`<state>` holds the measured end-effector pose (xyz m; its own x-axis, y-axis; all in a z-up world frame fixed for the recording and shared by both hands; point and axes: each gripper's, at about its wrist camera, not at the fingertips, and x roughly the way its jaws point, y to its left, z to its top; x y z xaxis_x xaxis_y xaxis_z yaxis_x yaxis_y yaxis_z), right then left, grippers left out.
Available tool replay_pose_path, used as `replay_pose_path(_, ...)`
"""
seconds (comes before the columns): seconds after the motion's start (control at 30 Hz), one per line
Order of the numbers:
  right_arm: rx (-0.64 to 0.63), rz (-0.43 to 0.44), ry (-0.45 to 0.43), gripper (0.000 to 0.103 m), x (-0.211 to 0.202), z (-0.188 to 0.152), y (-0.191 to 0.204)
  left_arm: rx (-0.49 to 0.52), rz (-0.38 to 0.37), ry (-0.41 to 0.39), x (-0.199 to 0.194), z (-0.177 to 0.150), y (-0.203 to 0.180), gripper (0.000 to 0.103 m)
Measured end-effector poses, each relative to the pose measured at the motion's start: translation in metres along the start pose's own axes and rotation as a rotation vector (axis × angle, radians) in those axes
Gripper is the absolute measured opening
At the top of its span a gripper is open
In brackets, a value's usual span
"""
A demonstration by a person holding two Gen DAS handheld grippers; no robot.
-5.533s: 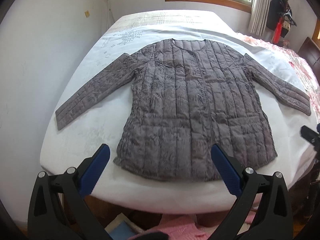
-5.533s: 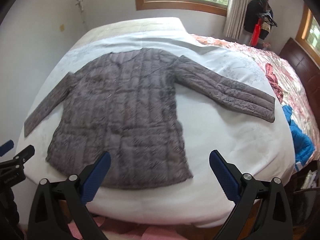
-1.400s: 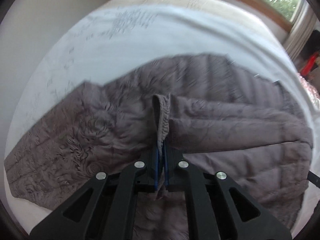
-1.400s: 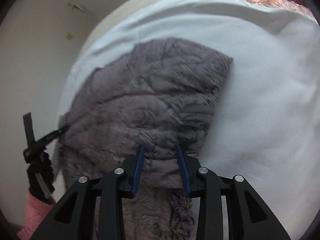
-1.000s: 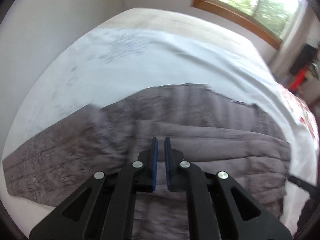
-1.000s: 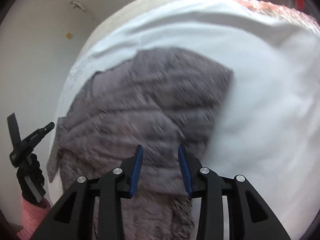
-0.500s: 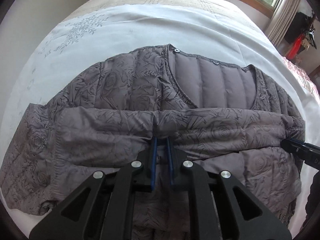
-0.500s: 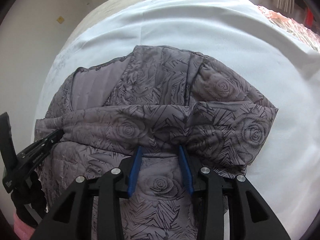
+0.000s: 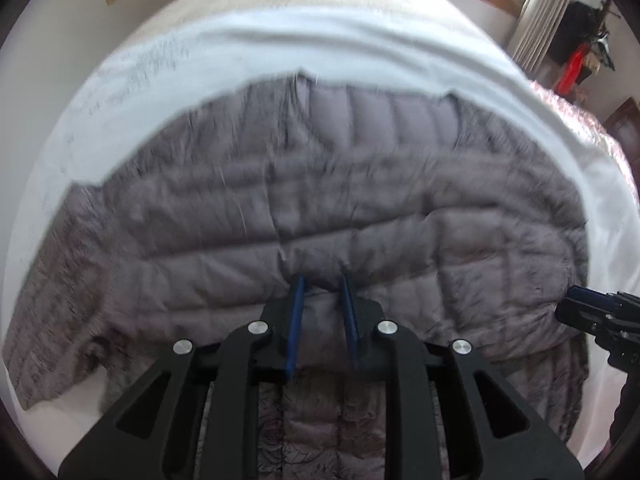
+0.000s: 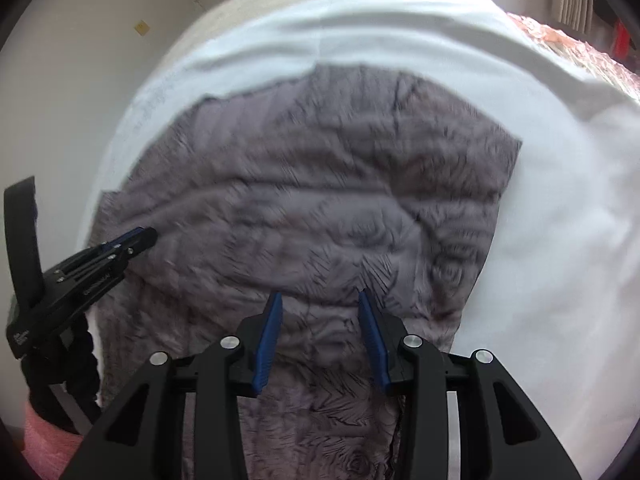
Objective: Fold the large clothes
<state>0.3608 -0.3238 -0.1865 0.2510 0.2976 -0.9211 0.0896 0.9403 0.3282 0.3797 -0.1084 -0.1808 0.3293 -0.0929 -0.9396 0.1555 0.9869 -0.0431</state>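
A grey quilted jacket (image 9: 320, 184) lies on the white bed sheet (image 9: 248, 44), collar away from me, both sleeves folded across its chest. My left gripper (image 9: 321, 280) points down at the folded sleeve's edge; its jaws are opening, a small ridge of fabric sits between the tips, and the pads do not press on it. My right gripper (image 10: 320, 298) hovers over the jacket (image 10: 320, 184) near its right side, jaws apart, with flat fabric below them. Each gripper also shows in the other's view: the left gripper (image 10: 146, 236) and the right gripper (image 9: 576, 306).
The sheet (image 10: 560, 200) spreads wide to the right of the jacket. A pink floral quilt (image 9: 576, 112) lies at the far right of the bed. A white wall (image 10: 60, 80) runs along the left side. A curtain (image 9: 540, 12) and a window are behind the bed.
Both grippers have sunk closer to the jacket. The left jaws, nearly shut on the sleeve fold before, now stand apart. The sleeves, spread out at first, now lie across the chest.
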Motion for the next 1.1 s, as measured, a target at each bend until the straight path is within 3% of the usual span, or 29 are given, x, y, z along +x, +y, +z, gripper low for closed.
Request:
replay_pose_path(0.13, 0.024, 0.007, -0.009, 0.040, 0.014, -0.004, -0.007, -0.025, -0.044, 0.003, 0.014, -0.004, 0.011, 0.021)
replay_pose_path(0.4, 0.006, -0.042, -0.033, 0.044, 0.018, -0.006, 0.001, -0.036, -0.033, 0.001, 0.014, -0.003, 0.010, 0.020)
replay_pose_path(0.47, 0.019, -0.042, -0.027, 0.044, 0.010, -0.006, 0.002, -0.040, -0.044, 0.010, 0.008, -0.003, 0.013, 0.021)
replay_pose_path(0.53, -0.003, -0.003, -0.093, 0.046, -0.018, -0.011, 0.009, -0.052, -0.050, -0.008, -0.008, -0.001, 0.022, 0.021)
replay_pose_path(0.6, -0.031, -0.029, -0.116, 0.051, -0.034, -0.016, 0.017, -0.074, -0.069, -0.056, -0.034, -0.007, 0.039, 0.029)
replay_pose_path(0.7, -0.045, -0.044, -0.101, 0.051, -0.047, -0.026, 0.025, -0.129, -0.052, -0.096, -0.064, -0.025, 0.080, 0.037)
replay_pose_path(0.97, -0.061, -0.011, -0.060, 0.053, -0.044, -0.043, 0.038, -0.406, 0.223, -0.101, -0.115, -0.110, 0.258, 0.066)
replay_pose_path(1.1, -0.069, -0.010, -0.038, 0.053, -0.034, -0.047, 0.045, -0.614, 0.350, -0.052, -0.129, -0.167, 0.358, 0.068)
